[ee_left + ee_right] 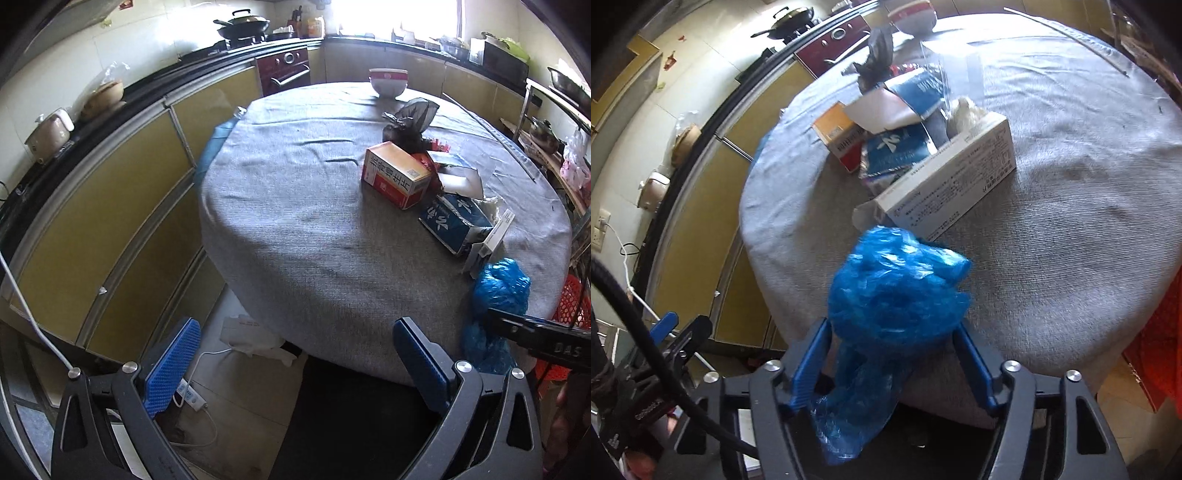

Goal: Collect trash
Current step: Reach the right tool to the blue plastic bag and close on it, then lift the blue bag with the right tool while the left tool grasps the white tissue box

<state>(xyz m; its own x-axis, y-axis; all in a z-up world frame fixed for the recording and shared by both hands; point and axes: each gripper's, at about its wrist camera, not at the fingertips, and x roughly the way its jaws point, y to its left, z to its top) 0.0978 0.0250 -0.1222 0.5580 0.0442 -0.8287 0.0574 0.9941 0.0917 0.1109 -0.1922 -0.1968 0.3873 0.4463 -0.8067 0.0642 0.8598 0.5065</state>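
Item: blue plastic bag (897,291), worktop (1052,240) near edge | light, soft, slippery; take bunched middle | my right hand-held gripper (894,369) around it, contact unclear | left hand-held gripper (295,354) apart, empty.

Home kitchen, wok (242,25) on a stove at the far counter, dark red oven (284,68) beneath, yellow cabinet doors (99,206) along the left, round cloth-covered table (295,229) near, bowl (388,82) at its far edge
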